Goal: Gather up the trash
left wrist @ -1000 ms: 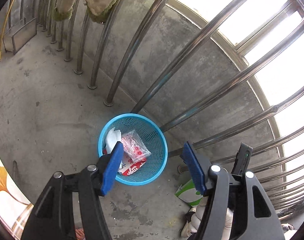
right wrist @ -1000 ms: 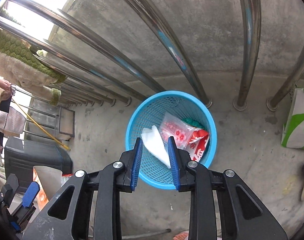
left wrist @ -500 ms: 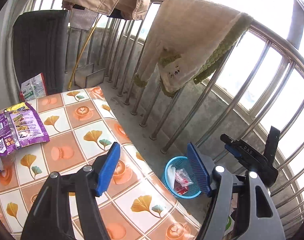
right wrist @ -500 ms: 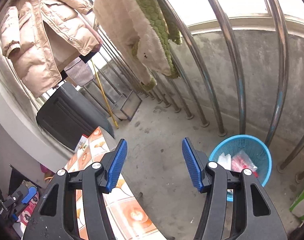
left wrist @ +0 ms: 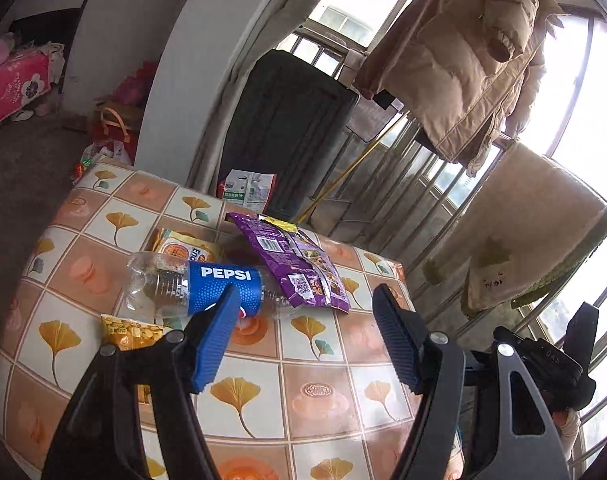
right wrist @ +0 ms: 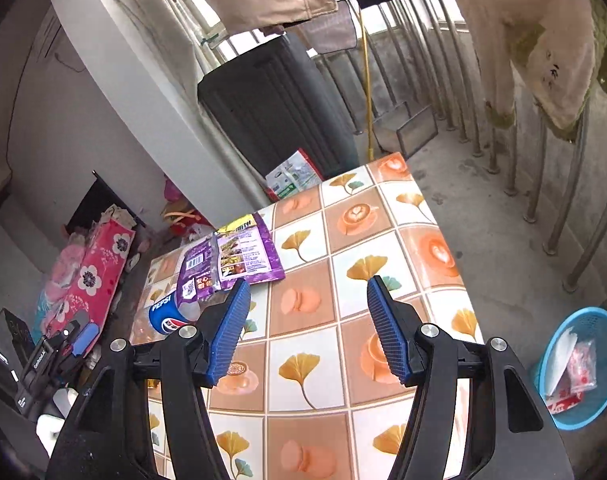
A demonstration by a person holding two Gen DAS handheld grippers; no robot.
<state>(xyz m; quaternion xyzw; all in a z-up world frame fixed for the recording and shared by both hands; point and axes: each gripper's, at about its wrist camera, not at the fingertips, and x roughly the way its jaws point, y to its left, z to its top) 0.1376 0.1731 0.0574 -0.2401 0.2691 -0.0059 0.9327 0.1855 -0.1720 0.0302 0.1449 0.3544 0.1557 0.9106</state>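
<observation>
We are hovering both grippers over the tiled surface (right wrist: 387, 240). Our left gripper (left wrist: 303, 336) is holding its fingers wide apart, gripping nothing. Our right gripper (right wrist: 305, 328) has just been opening, nothing between its fingers. The Pepsi bottle (left wrist: 207, 288) is lying mid-surface, touching the purple wrapper (left wrist: 295, 264) toward the far edge. The blue basket (right wrist: 579, 364) is sitting on the floor beside the surface.

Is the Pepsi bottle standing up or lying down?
Lying down. The Pepsi bottle rests on its side on the table, label facing up.
</observation>
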